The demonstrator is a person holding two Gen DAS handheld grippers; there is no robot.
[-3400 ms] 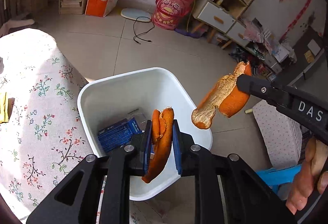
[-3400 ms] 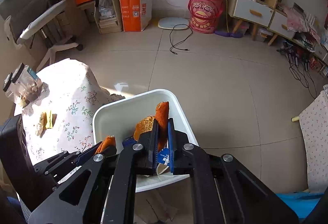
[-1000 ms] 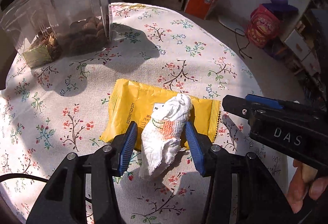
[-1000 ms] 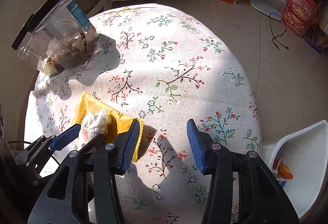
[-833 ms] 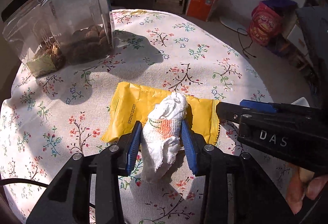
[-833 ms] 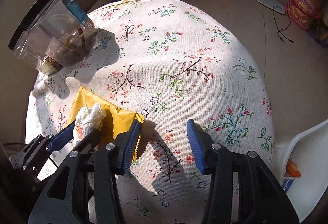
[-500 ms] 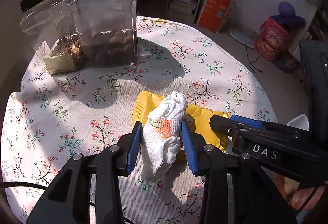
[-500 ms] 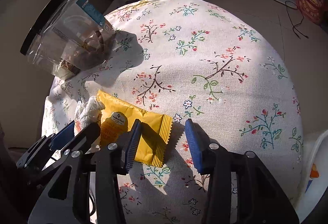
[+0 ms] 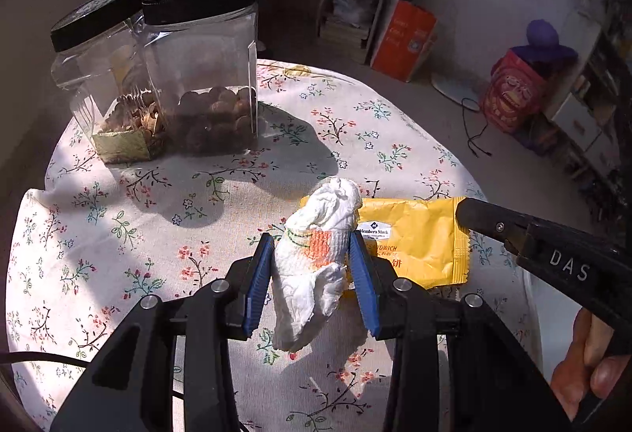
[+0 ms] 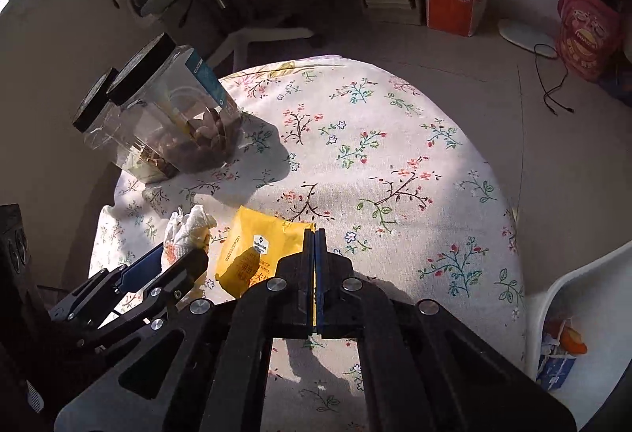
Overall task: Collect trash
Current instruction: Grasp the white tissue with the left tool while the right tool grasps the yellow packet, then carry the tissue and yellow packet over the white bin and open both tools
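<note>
White tissue (image 9: 316,258) clamped in left jaws | right jaws pinch yellow wrapper (image 10: 260,254) | bin (image 10: 584,274) right view only

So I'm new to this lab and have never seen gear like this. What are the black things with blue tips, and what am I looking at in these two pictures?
They are two hand-held grippers, not robot arms; a person squeezes one in each hand. Each carries a camera looking along its fingers, so one picture comes from each gripper.

In the left view, the left gripper is shut on a crumpled tissue. The black bar at the right edge is the other gripper, with the person's hand behind it.

In the right view, the right gripper is shut on the edge of a yellow wrapper.

Both sit over a table with a flowered cloth, where two jars stand. The white bin beside the table already holds some trash.
</note>
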